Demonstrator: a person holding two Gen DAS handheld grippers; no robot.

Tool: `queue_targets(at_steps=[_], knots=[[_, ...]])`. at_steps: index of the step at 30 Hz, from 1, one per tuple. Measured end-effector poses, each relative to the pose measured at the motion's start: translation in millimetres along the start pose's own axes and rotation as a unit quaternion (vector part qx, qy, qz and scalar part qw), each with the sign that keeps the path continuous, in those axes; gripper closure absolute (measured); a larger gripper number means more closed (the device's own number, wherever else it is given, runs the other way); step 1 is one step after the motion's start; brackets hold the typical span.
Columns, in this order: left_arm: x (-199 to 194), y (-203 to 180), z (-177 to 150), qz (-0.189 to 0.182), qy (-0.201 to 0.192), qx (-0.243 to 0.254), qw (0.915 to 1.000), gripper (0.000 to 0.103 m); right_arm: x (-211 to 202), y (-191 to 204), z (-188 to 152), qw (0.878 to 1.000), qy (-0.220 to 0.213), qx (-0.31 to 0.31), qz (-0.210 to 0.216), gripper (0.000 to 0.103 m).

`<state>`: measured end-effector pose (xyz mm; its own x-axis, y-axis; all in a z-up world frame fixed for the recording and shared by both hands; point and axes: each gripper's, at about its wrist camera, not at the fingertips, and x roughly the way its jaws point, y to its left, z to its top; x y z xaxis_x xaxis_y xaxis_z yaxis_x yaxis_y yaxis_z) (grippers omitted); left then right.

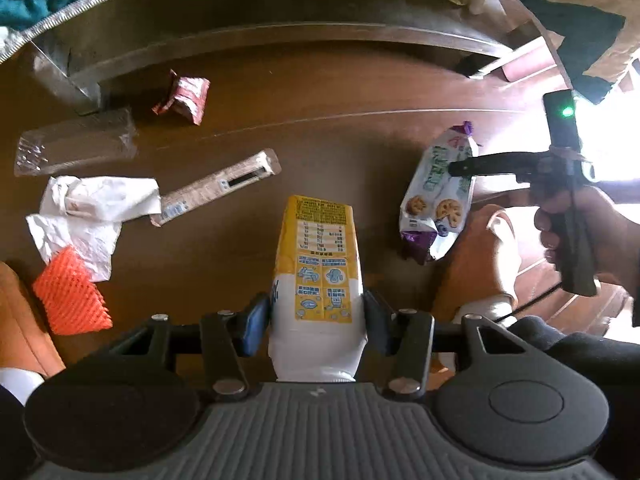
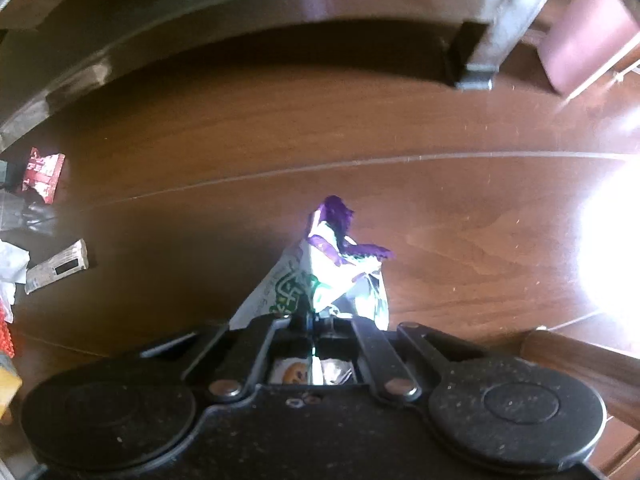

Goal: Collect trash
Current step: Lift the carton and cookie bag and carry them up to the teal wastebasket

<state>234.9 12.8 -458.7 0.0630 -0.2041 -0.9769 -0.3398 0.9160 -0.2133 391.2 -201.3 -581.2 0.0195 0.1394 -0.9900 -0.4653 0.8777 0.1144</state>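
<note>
Clamped in the left hand-held gripper (image 1: 317, 316), a yellow-and-white carton (image 1: 320, 276) hangs above the wooden floor (image 1: 320, 128), while the right hand-held gripper (image 2: 310, 320) pinches a purple cookie wrapper (image 2: 332, 276), with tissue (image 1: 92, 208) and a red wrapper (image 1: 184, 98) farther off.

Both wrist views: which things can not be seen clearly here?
- Cookie wrapper, right wrist view: its lower part is hidden behind the right gripper, shut on it.
- Carton, left wrist view: its base is hidden behind the left gripper body.
- Print on the carton: too small to read.
- Red wrapper, right wrist view: blurred, near the edge.
- Floor, right wrist view: washed out by glare.
</note>
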Motion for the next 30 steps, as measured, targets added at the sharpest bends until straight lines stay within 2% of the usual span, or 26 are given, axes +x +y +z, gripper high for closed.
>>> queue_targets(at_steps=[6, 16, 25, 30], knots=[[-10.9, -1.3, 2.5, -0.02, -0.009, -0.015, 0.9996, 0.053, -49.3, 14.4, 7.0, 1.0, -0.026, -0.006, -0.003, 0.103], [-87.4, -26.4, 4.2, -0.05, -0.096, 0.008, 0.9941, 0.053, -202.7, 45.8, 14.2, 0.993, -0.109, -0.036, -0.016, 0.103], [-191.5, -56.5, -11.3, -0.094, -0.193, 0.006, 0.9767, 0.053, -353.1, 69.5, -12.4, 0.977, -0.204, -0.048, -0.036, 0.103], [-240.9, -79.7, -24.7, -0.099, -0.237, 0.014, 0.9663, 0.053, -425.8, 78.9, -35.8, 0.963, -0.259, -0.06, -0.052, 0.103]])
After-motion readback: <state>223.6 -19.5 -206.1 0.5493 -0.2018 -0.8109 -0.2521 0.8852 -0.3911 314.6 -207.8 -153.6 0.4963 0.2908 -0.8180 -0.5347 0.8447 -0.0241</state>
